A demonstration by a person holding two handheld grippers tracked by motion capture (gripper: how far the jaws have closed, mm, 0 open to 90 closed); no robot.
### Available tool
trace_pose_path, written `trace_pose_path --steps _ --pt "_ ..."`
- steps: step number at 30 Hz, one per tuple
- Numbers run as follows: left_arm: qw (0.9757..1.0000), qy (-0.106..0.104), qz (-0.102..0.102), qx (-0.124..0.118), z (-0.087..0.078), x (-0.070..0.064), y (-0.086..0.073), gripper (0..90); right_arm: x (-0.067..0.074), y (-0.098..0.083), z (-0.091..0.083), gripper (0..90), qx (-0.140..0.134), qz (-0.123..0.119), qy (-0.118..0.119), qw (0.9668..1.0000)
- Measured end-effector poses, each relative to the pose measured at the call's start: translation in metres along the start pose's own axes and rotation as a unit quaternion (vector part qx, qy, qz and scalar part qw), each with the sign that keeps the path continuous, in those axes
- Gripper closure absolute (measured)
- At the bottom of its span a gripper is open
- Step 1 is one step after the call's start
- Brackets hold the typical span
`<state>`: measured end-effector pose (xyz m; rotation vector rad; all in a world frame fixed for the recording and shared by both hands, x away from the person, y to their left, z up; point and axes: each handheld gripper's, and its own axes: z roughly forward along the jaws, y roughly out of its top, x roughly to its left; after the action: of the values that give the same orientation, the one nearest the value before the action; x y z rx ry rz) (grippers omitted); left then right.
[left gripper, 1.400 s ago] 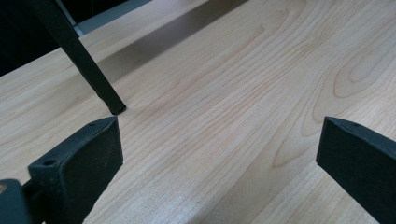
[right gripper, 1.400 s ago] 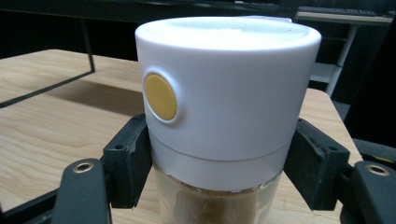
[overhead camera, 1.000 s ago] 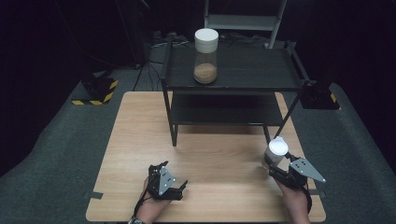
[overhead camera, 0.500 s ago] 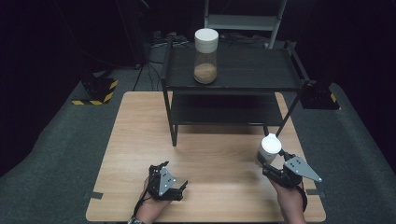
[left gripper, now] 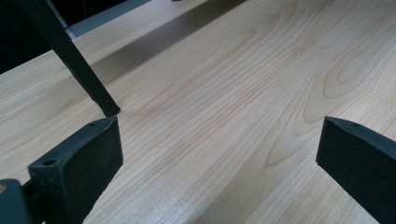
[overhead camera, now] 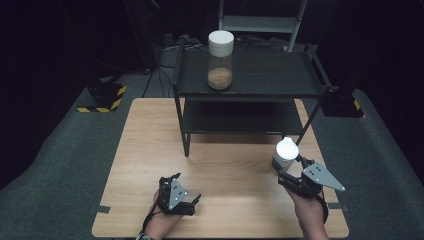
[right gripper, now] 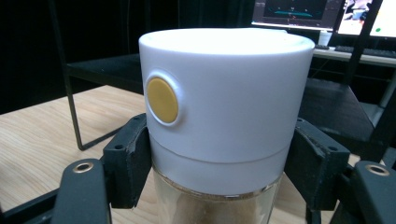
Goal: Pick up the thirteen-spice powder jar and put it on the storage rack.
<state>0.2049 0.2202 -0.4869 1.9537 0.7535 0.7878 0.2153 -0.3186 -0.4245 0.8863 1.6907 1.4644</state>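
Note:
My right gripper (overhead camera: 286, 167) is shut on a glass jar (overhead camera: 285, 154) with a white lid, held just above the wooden table (overhead camera: 150, 145) at its right side. In the right gripper view the jar (right gripper: 224, 107) stands upright between both jaws, its lid bearing a yellow round button (right gripper: 162, 100), with brown contents below. A second jar (overhead camera: 220, 60) with a white lid and brown contents stands on the top of the black shelf (overhead camera: 280, 75). My left gripper (overhead camera: 189, 199) rests low near the table's front edge; its fingers (left gripper: 84, 158) stand open over bare wood.
The black shelf's lower level (overhead camera: 240, 117) and legs stand at the table's back. One shelf leg (left gripper: 74, 60) rises ahead of the left gripper. A yellow-and-black striped block (overhead camera: 105, 97) lies on the floor at left. Monitors (right gripper: 327, 11) glow behind the shelf.
My right gripper has carried the jar a little to the left and farther from the front edge. The left gripper has stayed still.

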Motion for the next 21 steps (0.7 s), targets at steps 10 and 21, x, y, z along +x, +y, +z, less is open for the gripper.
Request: trace_pose_path --steps 10,21 --pt "0.9999 -0.008 -0.005 -0.002 0.0 0.004 -0.001 0.8 0.003 0.019 0.003 29.4 -0.01 0.0 0.008 0.9999" --pt "0.9998 -0.016 -0.012 0.0 0.0 0.008 0.0 0.9 0.003 0.041 0.002 29.4 -0.024 -0.004 0.008 0.9997"
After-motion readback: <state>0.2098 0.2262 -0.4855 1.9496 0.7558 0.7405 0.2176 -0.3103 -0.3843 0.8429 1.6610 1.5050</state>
